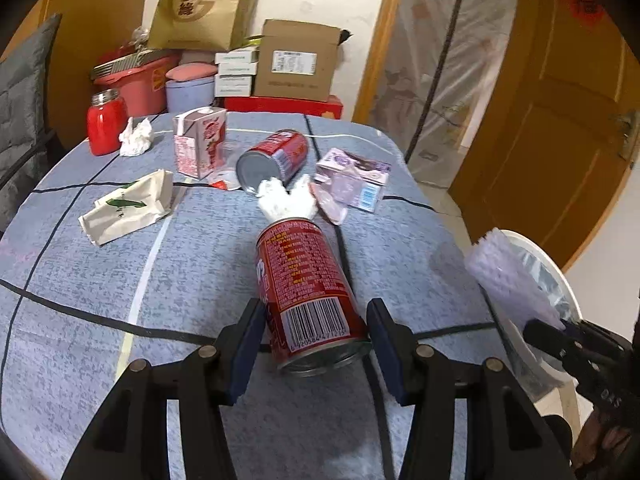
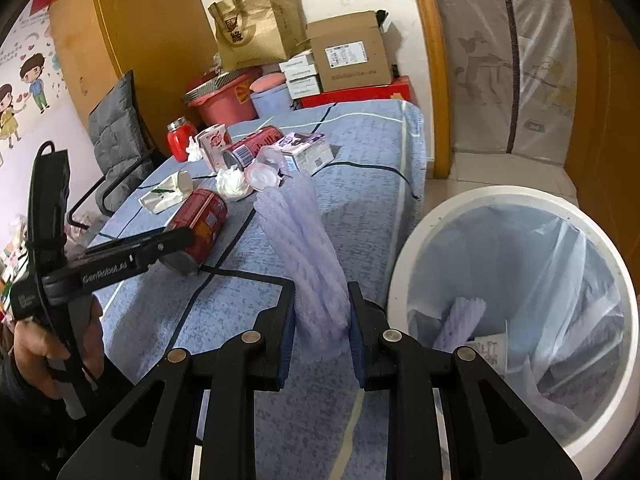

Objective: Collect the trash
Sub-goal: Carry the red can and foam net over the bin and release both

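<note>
My left gripper (image 1: 316,340) is open around a red can (image 1: 306,292) that lies on its side on the blue tablecloth (image 1: 80,272); the jaws stand on either side of its near end with a small gap. My right gripper (image 2: 322,320) is shut on a pale purple ribbed plastic cup (image 2: 304,248), held above the table edge beside the white trash bin (image 2: 404,280). The bin has a clear liner and holds another purple cup (image 2: 460,320). The cup also shows in the left wrist view (image 1: 508,272).
On the table lie a second red can (image 1: 276,158), crumpled tissues (image 1: 286,198), a pink juice carton (image 1: 200,142), a purple carton (image 1: 352,180), a paper wrapper (image 1: 128,206) and a red jar (image 1: 105,122). Boxes and tubs stand behind.
</note>
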Tool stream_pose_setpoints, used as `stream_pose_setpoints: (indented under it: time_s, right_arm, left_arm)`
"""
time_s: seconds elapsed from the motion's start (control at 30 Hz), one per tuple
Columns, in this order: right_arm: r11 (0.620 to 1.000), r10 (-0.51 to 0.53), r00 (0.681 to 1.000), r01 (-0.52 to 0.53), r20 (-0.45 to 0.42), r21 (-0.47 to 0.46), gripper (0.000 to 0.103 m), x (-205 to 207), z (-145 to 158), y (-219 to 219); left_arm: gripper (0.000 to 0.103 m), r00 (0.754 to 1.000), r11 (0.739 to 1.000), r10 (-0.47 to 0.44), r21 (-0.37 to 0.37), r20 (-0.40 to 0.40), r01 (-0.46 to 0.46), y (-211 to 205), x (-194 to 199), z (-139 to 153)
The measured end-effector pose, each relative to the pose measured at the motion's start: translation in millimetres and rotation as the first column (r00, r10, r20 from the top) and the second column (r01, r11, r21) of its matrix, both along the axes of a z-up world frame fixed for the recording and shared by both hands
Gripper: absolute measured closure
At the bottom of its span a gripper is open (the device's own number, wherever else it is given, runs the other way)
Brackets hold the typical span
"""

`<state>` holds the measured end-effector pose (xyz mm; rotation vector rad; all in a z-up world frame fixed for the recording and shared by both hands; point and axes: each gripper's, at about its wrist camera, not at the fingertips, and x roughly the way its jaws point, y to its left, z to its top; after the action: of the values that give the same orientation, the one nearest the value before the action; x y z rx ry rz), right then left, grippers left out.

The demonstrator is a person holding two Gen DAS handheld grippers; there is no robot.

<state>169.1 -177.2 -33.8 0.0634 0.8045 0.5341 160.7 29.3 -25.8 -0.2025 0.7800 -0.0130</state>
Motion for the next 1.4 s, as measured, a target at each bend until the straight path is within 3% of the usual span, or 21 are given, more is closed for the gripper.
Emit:
stream_pose_setpoints:
  time_s: [0.4,0.77,0.9,1.07,1.4]
  right_arm:
    - [0.997,-0.082,0.997,0.081,0.009,0.017,0.078,-10,6,-33]
    - [0.994,-0.112,0.994,0.111,0.003,0.021,0.078,-13,5,-51]
    - [0.993,-0.117,0.993,0.117,0.006,0.025,0.078,-14,6,-53]
    - [0.992,-0.122,0.993,0.121,0.011,0.026,0.078,-18,8,-56]
    - [0.989,-0.145,0.989,0.144,0.013,0.036,0.078,-23,8,-66]
  left_arm:
    - [0.057,0.988,0.990,-0.143,0.019,0.064,0.142,-44,-11,17]
    - [0.056,0.988,0.988,-0.153,0.001,-0.010,0.153,-47,-7,2]
    - [0.052,0.986,0.988,-0.150,-0.056,-0.072,0.147,-44,7,0]
    - [0.049,0.985,0.990,-0.144,-0.029,-0.098,0.141,-53,17,-3]
    - [0.050,0.985,0.986,-0.166,0.025,-0.045,0.167,-65,13,0]
